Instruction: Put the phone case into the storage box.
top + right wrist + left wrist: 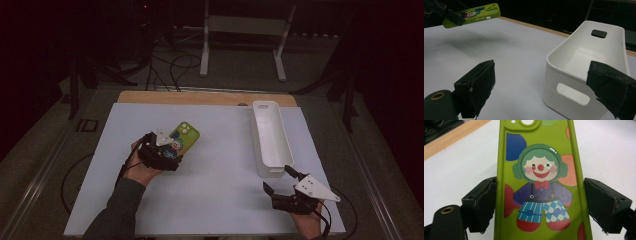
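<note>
A lime-green phone (184,136) with a clown picture on its back is clamped across its width by my left gripper (172,150), left of the table's middle. In the left gripper view both pads press the phone's (541,182) long edges. Seen from the right gripper view, the phone (474,13) hangs above the white sheet with its shadow below it. My right gripper (276,177) stands open at the front right, nothing between its jaws, just short of the near end of a long white bin (256,135). That bin (564,82) looks empty from here.
A white sheet (215,200) covers most of the table, with a strip of wood (200,97) showing along the far edge. Beyond the table stand a white frame's legs (204,55) and cables on the floor.
</note>
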